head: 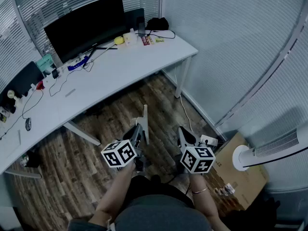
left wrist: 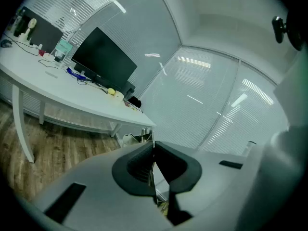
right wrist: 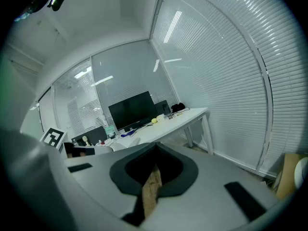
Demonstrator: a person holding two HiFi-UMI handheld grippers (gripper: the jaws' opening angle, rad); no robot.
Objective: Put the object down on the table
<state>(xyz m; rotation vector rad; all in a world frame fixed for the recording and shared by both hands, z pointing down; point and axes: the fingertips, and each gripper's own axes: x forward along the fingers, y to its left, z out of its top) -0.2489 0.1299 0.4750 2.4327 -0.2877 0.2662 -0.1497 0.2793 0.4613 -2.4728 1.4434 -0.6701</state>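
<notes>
Both grippers hang over the wooden floor (head: 110, 119), short of the white table (head: 120, 69). My left gripper (head: 141, 131) is shut on a thin pale flat plate (head: 144, 119) that sticks out past its tips toward the table. In the left gripper view the plate (left wrist: 153, 137) shows edge-on as a thin line between the dark pads (left wrist: 132, 170), with the table (left wrist: 72, 94) off to the left. My right gripper (head: 184, 134) is shut, its tips meeting (right wrist: 155, 149) with nothing seen between them; the table (right wrist: 180, 119) lies ahead.
A black monitor (head: 86, 28), cables and small items crowd the table's back edge. A cardboard box (head: 243, 174) and a white fan (head: 269, 150) stand at the right by the blinds. A power strip (head: 208, 140) lies on the floor.
</notes>
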